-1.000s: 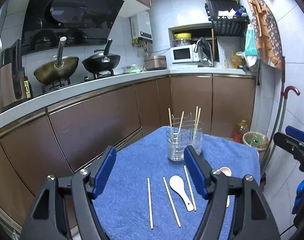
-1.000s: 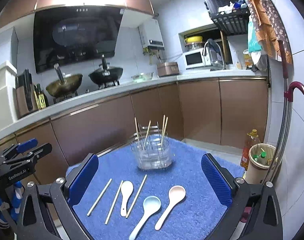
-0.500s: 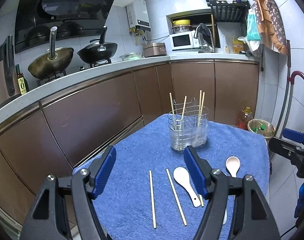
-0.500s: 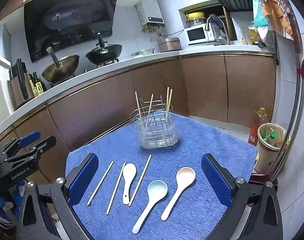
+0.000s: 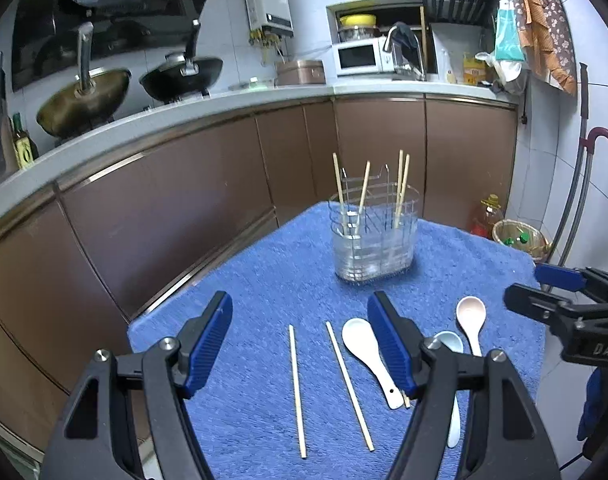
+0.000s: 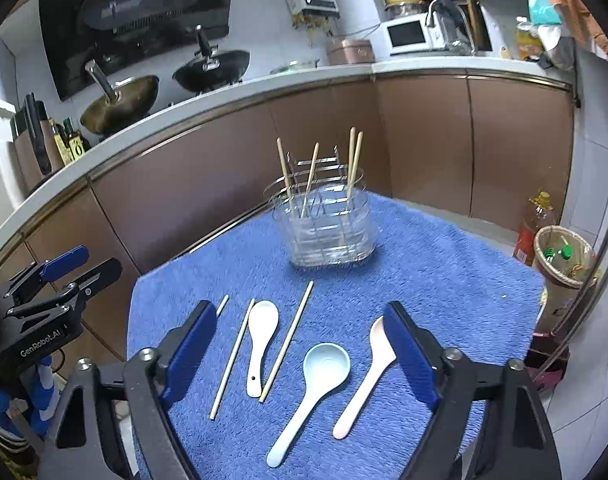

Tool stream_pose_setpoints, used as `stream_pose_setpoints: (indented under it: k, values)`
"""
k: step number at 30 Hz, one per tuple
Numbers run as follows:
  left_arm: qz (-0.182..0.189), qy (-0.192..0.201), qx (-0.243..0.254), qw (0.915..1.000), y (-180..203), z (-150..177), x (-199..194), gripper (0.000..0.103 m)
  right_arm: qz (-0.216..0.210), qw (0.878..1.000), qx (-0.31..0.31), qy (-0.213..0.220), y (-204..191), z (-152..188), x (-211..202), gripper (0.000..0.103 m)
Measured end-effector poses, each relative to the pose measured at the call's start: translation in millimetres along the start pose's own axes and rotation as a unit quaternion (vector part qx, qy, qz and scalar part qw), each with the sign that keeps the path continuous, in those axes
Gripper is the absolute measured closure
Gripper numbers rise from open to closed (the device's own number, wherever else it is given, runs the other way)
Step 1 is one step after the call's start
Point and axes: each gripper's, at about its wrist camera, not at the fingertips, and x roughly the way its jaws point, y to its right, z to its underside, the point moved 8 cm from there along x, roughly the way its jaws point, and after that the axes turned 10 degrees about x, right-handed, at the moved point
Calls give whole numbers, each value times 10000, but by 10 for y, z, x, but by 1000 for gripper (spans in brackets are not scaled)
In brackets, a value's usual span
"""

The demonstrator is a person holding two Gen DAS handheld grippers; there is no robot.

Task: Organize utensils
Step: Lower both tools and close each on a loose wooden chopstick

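Observation:
A clear utensil holder (image 5: pixel 373 236) (image 6: pixel 327 228) with several chopsticks upright in it stands at the far side of a blue towel (image 5: pixel 264 280) (image 6: pixel 443 280). On the towel lie loose chopsticks (image 5: pixel 296 388) (image 6: pixel 232 356), a white spoon (image 5: pixel 367 356) (image 6: pixel 260 340), a light blue spoon (image 6: pixel 315 384) and a pink spoon (image 5: pixel 471 320) (image 6: pixel 367 380). My left gripper (image 5: pixel 300 344) is open and empty above the chopsticks. My right gripper (image 6: pixel 300 354) is open and empty above the spoons.
Brown kitchen cabinets (image 5: pixel 184 200) with a white counter run behind the table. Two woks (image 5: pixel 84 96) sit on the stove. A waste basket (image 6: pixel 563 256) and an oil bottle (image 6: pixel 533 228) stand on the floor at the right.
Both grippers have moved forward and lower toward the towel, so the utensils look larger and nearer. Both stay open and empty.

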Motion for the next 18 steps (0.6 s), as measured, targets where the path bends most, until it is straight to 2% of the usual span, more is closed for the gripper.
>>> stream_pose_setpoints:
  k: [3,5,6,7,8,12,14,16,18]
  values:
    - [297,-239,-205,9991,-32,49,164,34,39,9998,-92,-196,-34,-27,162,28]
    - [649,-475,-470,9957,-83,77,337,35,52,9991,-130,-406,-44,-41,304,35]
    - [866,-618,-641,9923,-107,95,433,35,48,9987,-140,-491,-47,-42,355,43]
    - [1139,-798,-835,9867,-131,116,557,35,52,9977,-149,-653,-51,-47,458,50]
    - [1382,-1002,-1008,9802,-148,140,695,35,47,9968,-142,-781,-50,-51,538,52]
    - [1868,-1578,-1291,9610,-114,228,1112,37,-16,9897,-80,-1431,-63,-41,960,69]
    - [2066,-1901,-1393,9496,-59,278,1314,44,-76,9847,-27,-1738,-79,-30,1163,73]
    - [2199,-2306,-1567,9348,-24,358,1539,57,-88,9797,72,-2004,-74,-18,1364,79]
    - [2266,-2563,-1660,9249,-1,416,1701,62,-28,9765,110,-2152,-65,-13,1509,81]
